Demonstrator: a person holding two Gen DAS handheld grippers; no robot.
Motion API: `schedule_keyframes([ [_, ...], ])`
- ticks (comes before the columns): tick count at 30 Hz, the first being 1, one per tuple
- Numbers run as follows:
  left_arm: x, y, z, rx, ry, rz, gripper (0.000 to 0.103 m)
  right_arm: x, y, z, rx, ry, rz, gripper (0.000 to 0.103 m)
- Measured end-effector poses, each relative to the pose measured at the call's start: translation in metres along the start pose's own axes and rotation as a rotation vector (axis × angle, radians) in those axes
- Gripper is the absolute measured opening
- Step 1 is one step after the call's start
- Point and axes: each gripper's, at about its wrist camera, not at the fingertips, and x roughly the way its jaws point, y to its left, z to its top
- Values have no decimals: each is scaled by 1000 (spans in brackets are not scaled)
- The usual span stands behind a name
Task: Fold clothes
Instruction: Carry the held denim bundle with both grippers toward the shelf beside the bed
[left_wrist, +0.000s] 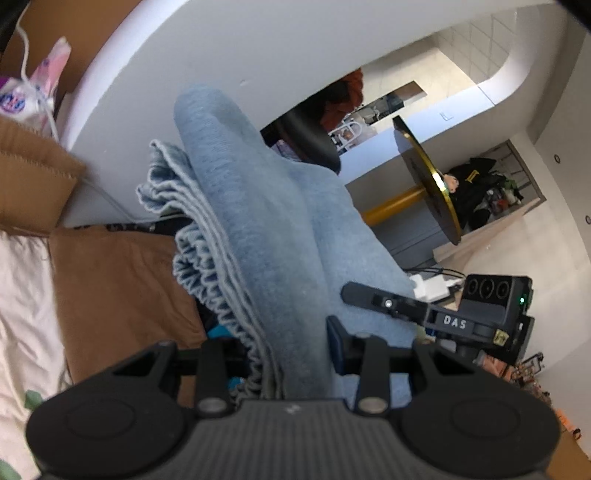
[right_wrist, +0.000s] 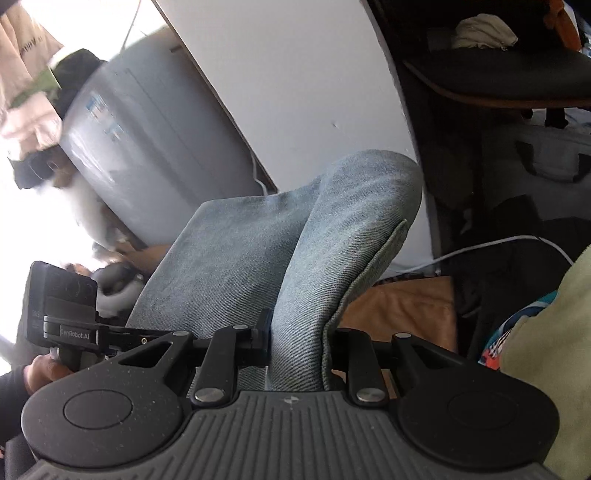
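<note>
Denim jeans (left_wrist: 258, 221) were gripped at the gathered waistband by the left hand-held gripper (left_wrist: 280, 354) and along a seamed fold by the right hand-held gripper (right_wrist: 295, 343).

- Left gripper (left_wrist: 291, 354): jaws partly closed, clamped on a bunch of blue fabric (left_wrist: 258, 229); pointing somewhat below level
- Right gripper (right_wrist: 295, 347): jaws narrower, pinched on the same fabric's fold; tilted more steeply downward
- Hand (right_wrist: 44, 373) visible at lower left in right wrist view, wrapped around the left gripper's handle; dark sleeve at the wrist
</note>
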Motion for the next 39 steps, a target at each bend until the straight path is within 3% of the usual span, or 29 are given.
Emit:
schedule_keyframes([
  [11,45,65,-14,-41,-35,8,39,73,-34,-10,-34,47,-49,22],
  [19,80,105,-26,-55,-30,11,39,118,-62,-34,-77,42,-120,22],
  [26,99,152,-32,-101,-9,10,39,165,-85,-51,-96,65,-126,22],
  [34,99,167,-24,-91,-38,47,39,195,-94,-54,-75,41,-111,22],
  [39,108,182,-29,-110,-18,60,39,207,-94,-59,-116,63,-164,23],
])
